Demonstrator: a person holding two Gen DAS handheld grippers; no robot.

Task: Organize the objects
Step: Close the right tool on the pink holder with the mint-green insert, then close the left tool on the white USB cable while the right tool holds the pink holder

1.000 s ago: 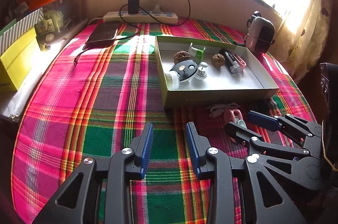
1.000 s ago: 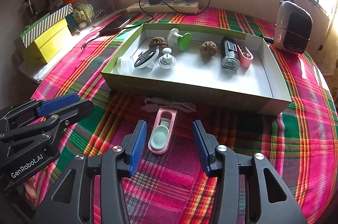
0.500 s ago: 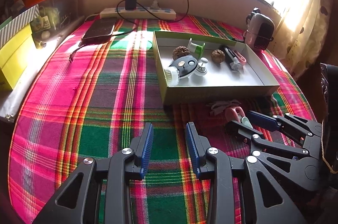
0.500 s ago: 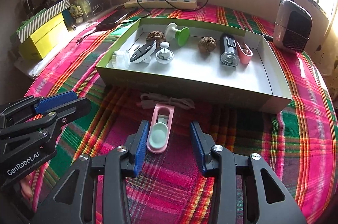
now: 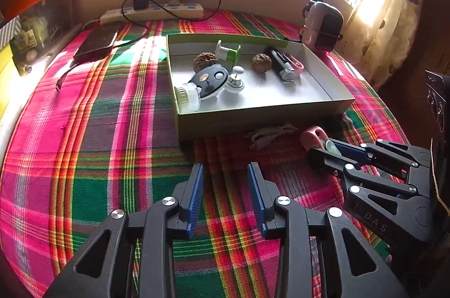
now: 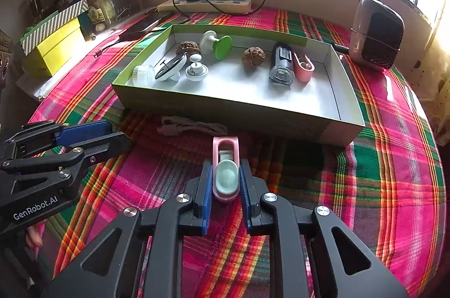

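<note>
Now my right gripper (image 6: 225, 180) has just closed its blue pads on the pink clip (image 6: 225, 171), which lies on the plaid cloth (image 6: 379, 185) just in front of the shallow green-edged box (image 6: 233, 112). Beside it, my left gripper (image 5: 225, 196) hovers over bare cloth with its jaws apart and nothing between them. Inside the box sit a second pink clip (image 6: 303, 68), two walnuts (image 6: 253, 54), a green-and-white spool (image 6: 216, 43) and a grey device (image 6: 281, 64). A bundled white cable (image 6: 191, 127) rests against the box's near wall.
</note>
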